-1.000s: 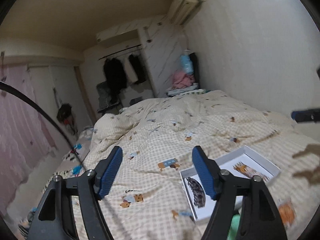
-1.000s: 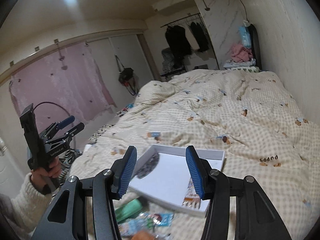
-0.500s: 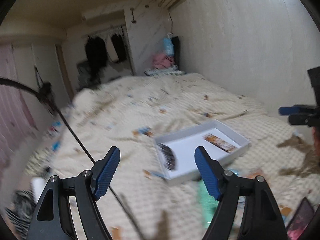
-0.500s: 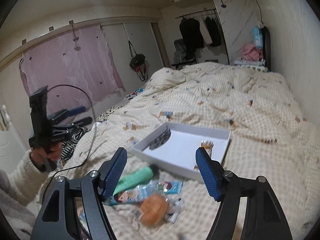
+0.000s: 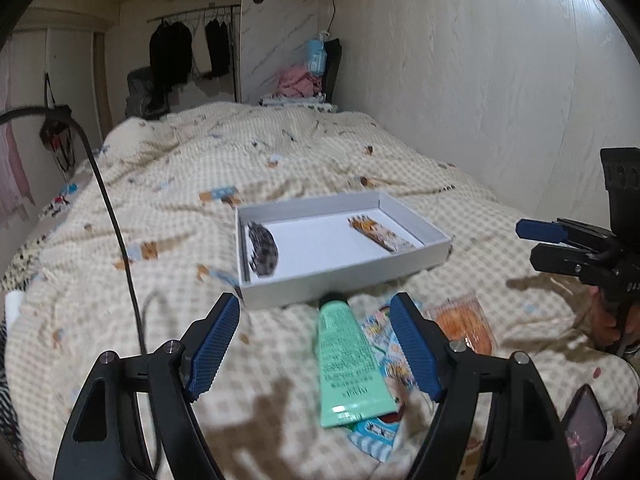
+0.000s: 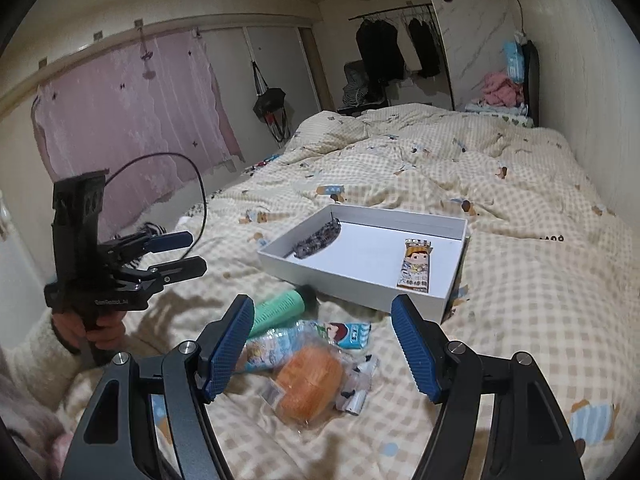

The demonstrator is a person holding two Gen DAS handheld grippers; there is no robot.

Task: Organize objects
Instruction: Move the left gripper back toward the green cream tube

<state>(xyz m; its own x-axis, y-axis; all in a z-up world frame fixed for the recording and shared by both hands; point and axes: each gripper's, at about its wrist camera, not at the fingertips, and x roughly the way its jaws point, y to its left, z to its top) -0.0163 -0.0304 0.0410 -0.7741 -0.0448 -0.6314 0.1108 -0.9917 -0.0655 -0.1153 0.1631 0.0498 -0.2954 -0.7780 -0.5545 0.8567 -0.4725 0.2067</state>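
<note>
- We have dipped both grippers toward the bed (image 5: 168, 216); the tube (image 5: 348, 364) and bun (image 6: 308, 382) now show.
- Left gripper (image 5: 316, 346) gapes empty; right gripper (image 6: 322, 346) has spread wider, empty.
- The box (image 5: 344, 276) sits nearer.

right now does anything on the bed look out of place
Yes: the green tube, blue snack packet and orange bun packet lie loose in a heap on the quilt, outside the white box.

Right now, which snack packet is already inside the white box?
The long packet with the cartoon child, lying flat on the floor of the white box. The orange packet and the blue-and-white packet lie outside it on the quilt.
</note>
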